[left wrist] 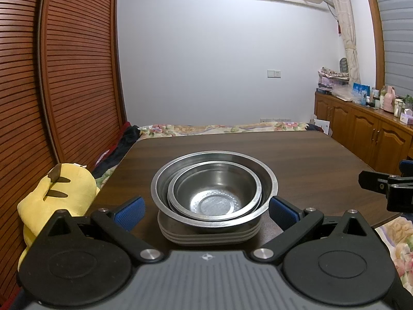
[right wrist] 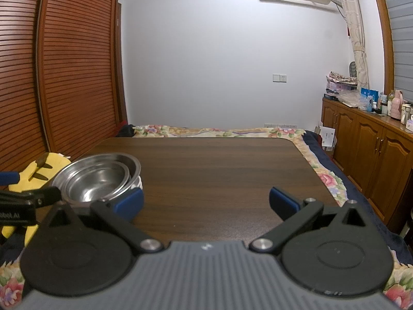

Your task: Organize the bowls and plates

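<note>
Left wrist view: the left hand-held gripper (left wrist: 206, 210) is spread wide, its blue pads (left wrist: 130, 213) on either side of a stack of dishes and touching nothing. The stack stands on the dark wooden tabletop (left wrist: 296, 155), nearer the tabletop's left edge and close to its near edge. At the bottom lie several pale plates (left wrist: 206, 236), piled flat with their rims showing as bands. On them sits a large steel bowl (left wrist: 268, 180), and nested inside it are smaller steel bowls (left wrist: 214, 193), upright and one within the other; how many there are I cannot tell for sure. Past the tabletop's left edge lies a yellow plush toy (left wrist: 64, 188) against the slatted wooden doors (left wrist: 64, 64). Beyond the far edge a flowered bed cover (left wrist: 206, 129) shows, and wooden cabinets (left wrist: 361, 129) stand beyond the right edge. The tip of the right hand-held gripper (left wrist: 384, 186) enters from the right, over the tabletop's right edge.

Right wrist view: the right hand-held gripper (right wrist: 206, 201) is also spread, with nothing between its blue pads (right wrist: 282, 201), over bare wood near the middle of the tabletop's (right wrist: 219, 168) near edge. The nested steel bowls (right wrist: 98, 180) stand at the near left corner, just behind the left pad; a sliver of the pale plates (right wrist: 139, 183) shows under them at the right. The left hand-held gripper (right wrist: 31, 199) reaches in from the left, just beside the bowls. The yellow plush toy (right wrist: 55, 164) lies beyond the left edge.
</note>
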Demonstrator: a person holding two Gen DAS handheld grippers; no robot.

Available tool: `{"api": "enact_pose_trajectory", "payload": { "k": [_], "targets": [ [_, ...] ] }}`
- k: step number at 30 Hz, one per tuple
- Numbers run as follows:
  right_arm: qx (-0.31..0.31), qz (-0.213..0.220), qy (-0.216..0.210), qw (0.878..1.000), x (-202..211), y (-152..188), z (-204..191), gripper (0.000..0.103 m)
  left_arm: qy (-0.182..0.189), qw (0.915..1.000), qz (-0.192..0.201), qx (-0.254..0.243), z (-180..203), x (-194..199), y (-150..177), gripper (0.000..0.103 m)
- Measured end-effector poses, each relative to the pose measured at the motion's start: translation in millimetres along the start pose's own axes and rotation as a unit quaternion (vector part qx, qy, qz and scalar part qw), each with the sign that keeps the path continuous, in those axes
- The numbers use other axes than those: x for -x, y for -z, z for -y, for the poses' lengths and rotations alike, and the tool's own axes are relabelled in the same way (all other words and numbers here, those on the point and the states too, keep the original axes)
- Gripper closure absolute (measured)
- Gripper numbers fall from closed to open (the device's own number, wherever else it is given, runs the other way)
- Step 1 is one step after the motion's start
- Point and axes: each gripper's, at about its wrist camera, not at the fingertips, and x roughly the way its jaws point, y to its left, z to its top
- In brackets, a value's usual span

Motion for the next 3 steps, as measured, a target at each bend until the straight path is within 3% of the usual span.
{"api": "enact_pose_trajectory", "payload": {
  "k": [3],
  "targets": [
    [0.000, 0.000, 0.000, 1.000, 0.0, -0.5, 0.3, 0.000, 0.000, 1.0000, 0.001, 0.001, 0.0, 0.2, -0.4, 0.000]
  ]
}}
